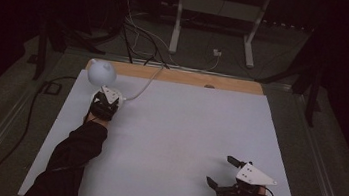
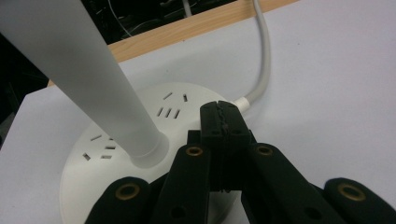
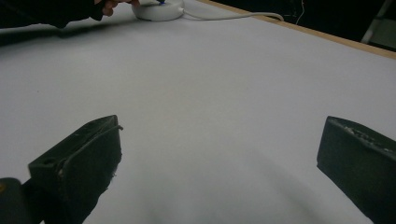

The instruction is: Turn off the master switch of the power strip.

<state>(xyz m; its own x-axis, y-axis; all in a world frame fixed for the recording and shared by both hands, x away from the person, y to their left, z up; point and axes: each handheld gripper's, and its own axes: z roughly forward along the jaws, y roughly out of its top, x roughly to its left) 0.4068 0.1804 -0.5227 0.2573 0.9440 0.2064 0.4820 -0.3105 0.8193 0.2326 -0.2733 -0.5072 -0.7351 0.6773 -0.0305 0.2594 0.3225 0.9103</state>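
My left tool [image 2: 223,122], jaws pressed together and holding nothing, rests its tip on the lamp base [image 2: 140,140] just ahead, likely pressing a switch. My right tool [image 1: 226,174] waits wide open, empty, well apart on the bench [image 1: 183,129].

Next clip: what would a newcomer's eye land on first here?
Probably the white desk lamp at the far left corner of the pale table, the brightest thing against a dark room. The left gripper sits over the lamp's round base, jaws closed together beside the stem, near where the white cable leaves. The right gripper rests at the near right, jaws wide apart over bare tabletop.
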